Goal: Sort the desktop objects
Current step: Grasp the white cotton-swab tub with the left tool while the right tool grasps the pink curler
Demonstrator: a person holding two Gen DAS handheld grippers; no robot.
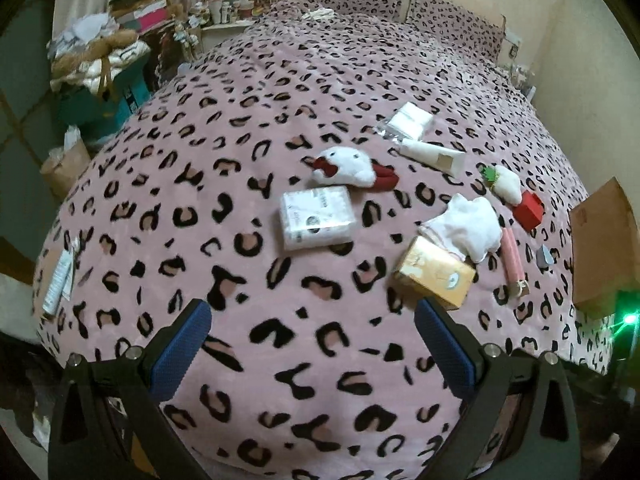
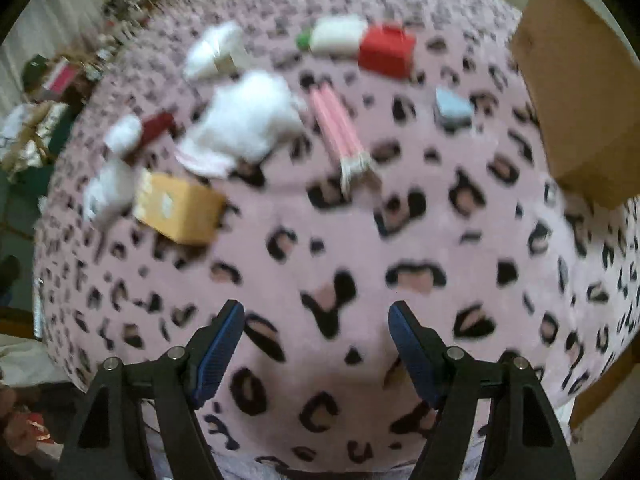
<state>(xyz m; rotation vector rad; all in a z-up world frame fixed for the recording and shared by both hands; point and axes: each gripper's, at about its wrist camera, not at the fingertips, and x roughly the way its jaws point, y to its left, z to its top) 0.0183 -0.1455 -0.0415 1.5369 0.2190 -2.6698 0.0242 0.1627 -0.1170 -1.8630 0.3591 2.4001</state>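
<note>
Small objects lie scattered on a pink leopard-print bedspread (image 1: 200, 200). In the left wrist view: a white wrapped tissue pack (image 1: 318, 218), a gold box (image 1: 434, 276), a white cloth (image 1: 466, 224), a pink tube (image 1: 514, 266), a red box (image 1: 528, 210), a white plush with red parts (image 1: 352, 168), a white tube (image 1: 434, 154). My left gripper (image 1: 314, 326) is open and empty, short of them. My right gripper (image 2: 316, 328) is open and empty above the spread; its blurred view shows the gold box (image 2: 178, 208), the pink tube (image 2: 340, 136), the red box (image 2: 386, 52) and a small blue-grey object (image 2: 452, 110).
A brown cardboard box (image 2: 580, 92) stands at the right edge of the bed, also in the left wrist view (image 1: 600, 248). Clutter and shelves (image 1: 120, 48) fill the far left beside the bed. A flat packet (image 1: 60, 276) lies at the spread's left edge.
</note>
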